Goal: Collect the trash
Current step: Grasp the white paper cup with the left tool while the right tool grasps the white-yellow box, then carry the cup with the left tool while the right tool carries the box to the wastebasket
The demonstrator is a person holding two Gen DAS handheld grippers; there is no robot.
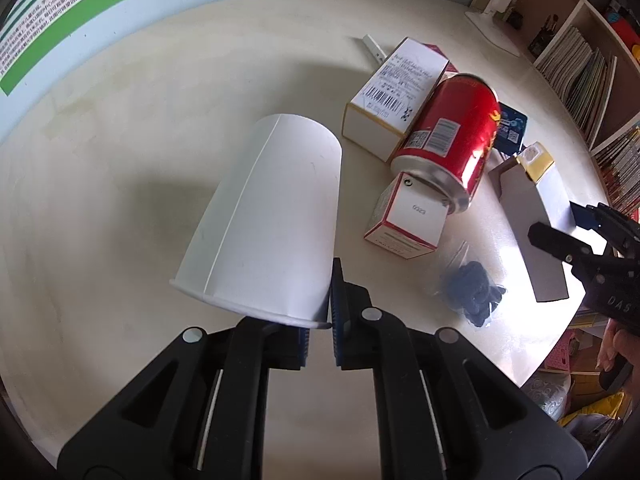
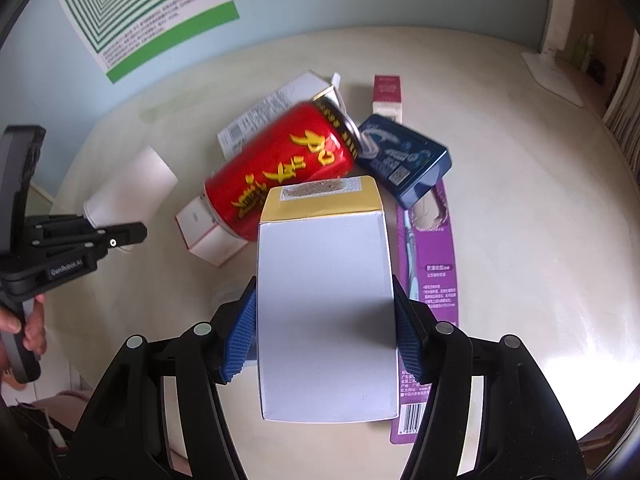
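Note:
My left gripper point(image 1: 320, 328) is shut on the rim of a white paper cup point(image 1: 272, 216), which hangs tilted above the round table point(image 1: 140, 140). My right gripper point(image 2: 326, 328) is shut on a white carton with a gold flap point(image 2: 324, 300), its blue pads pressing both sides. In the pile beyond, a red drink can point(image 2: 280, 168) leans on a long white box point(image 1: 396, 92) and a small red-and-white box point(image 1: 408, 220). A dark blue box point(image 2: 404, 160) lies to the right of the can. A purple toothbrush pack point(image 2: 432, 272) lies partly hidden under the carton.
A clear bag of dark pieces point(image 1: 472, 292) lies near the table's right edge. A white lamp base point(image 2: 556, 76) stands at the back right. Bookshelves point(image 1: 580, 68) rise beyond the table, and a green poster point(image 2: 140, 12) hangs on the wall. A hand point(image 2: 32, 328) holds the left gripper's handle.

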